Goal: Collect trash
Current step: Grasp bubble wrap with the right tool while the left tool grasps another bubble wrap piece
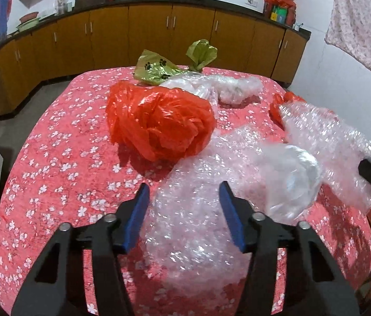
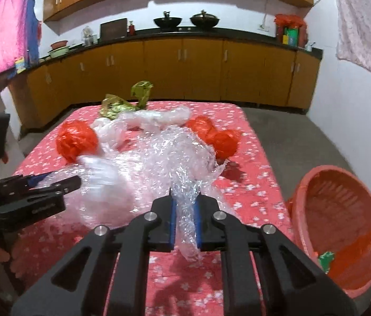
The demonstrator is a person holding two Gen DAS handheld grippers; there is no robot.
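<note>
A table covered with a pink-red cloth printed with small white blossoms (image 1: 53,163) carried the whole heap of trash, and everything else sat in relation to it. The right gripper (image 2: 184,200) had its blue-padded jaws drawn nearly together, pinching a twisted strand of the large clear bubble-wrap sheet (image 2: 159,158) over the table's near edge; the rest of that sheet spread back across the middle of the cloth. The left gripper (image 1: 184,192) hovered above the near part of the table with its jaws spread wide and nothing between them, the bubble wrap (image 1: 193,223) lying just beneath its blue pads (image 1: 139,205). A crumpled thin clear plastic bag (image 1: 293,173) rested on the wrap toward the table's right side. A scrunched orange-red plastic bag (image 1: 159,123) sat near the table's centre, touching the wrap, and a second orange-red bag (image 2: 219,137) lay toward the table's right edge, partly under the wrap. At the far end of the table sat a crinkled olive-green plastic bag with black paw prints (image 1: 159,68), and just in front of it a rumpled clear plastic wrapper (image 1: 227,87). Off the table's right side stood a round orange plastic basket (image 2: 343,210), tilted toward the camera, with an orange scrap and a small green piece (image 2: 326,259) inside. Beyond the table's far end ran brown wooden kitchen cabinets (image 2: 185,71) under a dark countertop.
</note>
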